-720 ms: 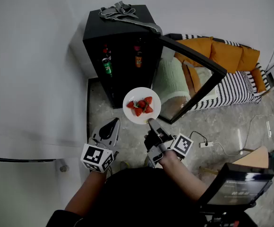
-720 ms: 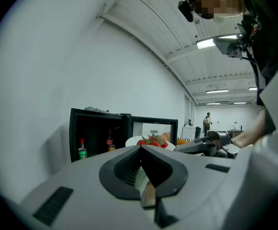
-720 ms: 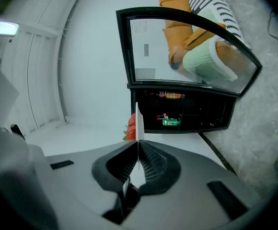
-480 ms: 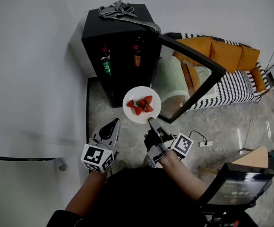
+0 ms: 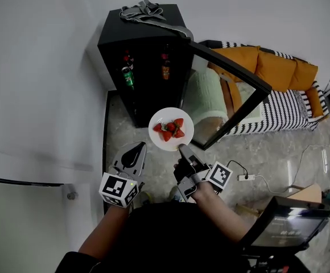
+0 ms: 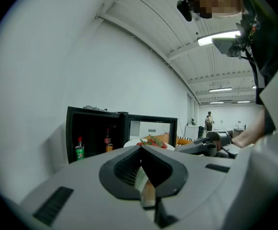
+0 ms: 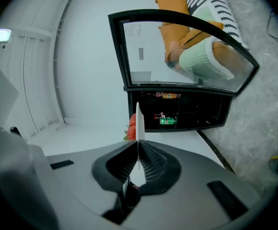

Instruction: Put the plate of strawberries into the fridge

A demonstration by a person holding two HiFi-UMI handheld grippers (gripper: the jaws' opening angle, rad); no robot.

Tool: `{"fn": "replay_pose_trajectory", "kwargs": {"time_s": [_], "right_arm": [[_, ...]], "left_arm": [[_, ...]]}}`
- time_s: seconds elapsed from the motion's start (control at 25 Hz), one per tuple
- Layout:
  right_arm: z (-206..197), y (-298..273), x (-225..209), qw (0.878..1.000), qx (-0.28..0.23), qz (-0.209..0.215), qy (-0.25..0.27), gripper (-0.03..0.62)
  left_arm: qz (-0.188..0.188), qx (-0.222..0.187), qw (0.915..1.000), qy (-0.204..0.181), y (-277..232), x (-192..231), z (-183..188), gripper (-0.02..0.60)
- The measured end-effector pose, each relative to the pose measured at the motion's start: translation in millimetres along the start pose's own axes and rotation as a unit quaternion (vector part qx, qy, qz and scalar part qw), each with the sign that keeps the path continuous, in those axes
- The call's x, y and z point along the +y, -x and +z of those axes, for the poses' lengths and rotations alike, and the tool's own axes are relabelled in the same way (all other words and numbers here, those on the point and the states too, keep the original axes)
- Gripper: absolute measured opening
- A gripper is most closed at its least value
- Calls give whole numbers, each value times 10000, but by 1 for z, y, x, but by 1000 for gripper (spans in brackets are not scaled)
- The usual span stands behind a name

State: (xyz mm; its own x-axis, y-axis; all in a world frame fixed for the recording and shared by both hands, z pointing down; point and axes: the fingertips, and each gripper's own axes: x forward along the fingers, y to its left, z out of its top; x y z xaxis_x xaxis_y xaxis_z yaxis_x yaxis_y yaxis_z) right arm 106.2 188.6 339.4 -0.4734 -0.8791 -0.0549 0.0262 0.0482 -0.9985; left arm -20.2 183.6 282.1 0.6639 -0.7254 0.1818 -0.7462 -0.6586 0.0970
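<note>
Right gripper (image 7: 137, 150) is pinched down narrow on the near rim of the round white plate (image 5: 163, 143). From its own camera the plate shows edge-on, a thin white line coming straight out of the closed jaws. The red strawberries (image 5: 170, 127) are bunched in the middle of it. Left gripper (image 6: 146, 174) has its jaws together on nothing. It just hangs beside the right one, clear of the plate.

So the plate is up in the air, held by one edge only, right in front of the open black mini fridge (image 5: 142, 50) and not inside yet. Under it is the grey marbled stone floor (image 5: 267, 152). The fridge's glass door (image 5: 233, 75) is swung out to the right, and there are a few bottles and a green can (image 5: 130, 79) on the shelf inside.

Handling, my guess: the plate looks like glazed ceramic, so stiff, not exactly light, and smooth at the rim. A one-edge pinch could slip or let the far side droop, and it would break on that floor. The strawberries are loose and soft, so they'll roll if it tips. Keep it level. A deep bite on the rim looks like the right hold, and the free left gripper could take the opposite rim if it sags.
</note>
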Motion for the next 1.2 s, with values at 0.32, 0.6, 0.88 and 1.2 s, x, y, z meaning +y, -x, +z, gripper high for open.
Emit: {"fn": "replay_pose_trajectory", "kwargs": {"time_s": [0.32, 0.6, 0.88, 1.2], "right_arm": [[21, 12, -11, 9992, 348, -30, -177, 14], [36, 16, -17, 9987, 418, 53, -285, 14], [39, 19, -15, 9983, 481, 81, -329, 14], [32, 12, -18, 9975, 640, 48, -299, 15]], "left_arm": [[276, 149, 9995, -27, -18, -27, -10, -15], [331, 274, 9991, -59, -31, -42, -20, -15], [389, 217, 9989, -136, -35, -48, -12, -15], [435, 107, 9989, -142, -38, -41, -14, -15]]}}
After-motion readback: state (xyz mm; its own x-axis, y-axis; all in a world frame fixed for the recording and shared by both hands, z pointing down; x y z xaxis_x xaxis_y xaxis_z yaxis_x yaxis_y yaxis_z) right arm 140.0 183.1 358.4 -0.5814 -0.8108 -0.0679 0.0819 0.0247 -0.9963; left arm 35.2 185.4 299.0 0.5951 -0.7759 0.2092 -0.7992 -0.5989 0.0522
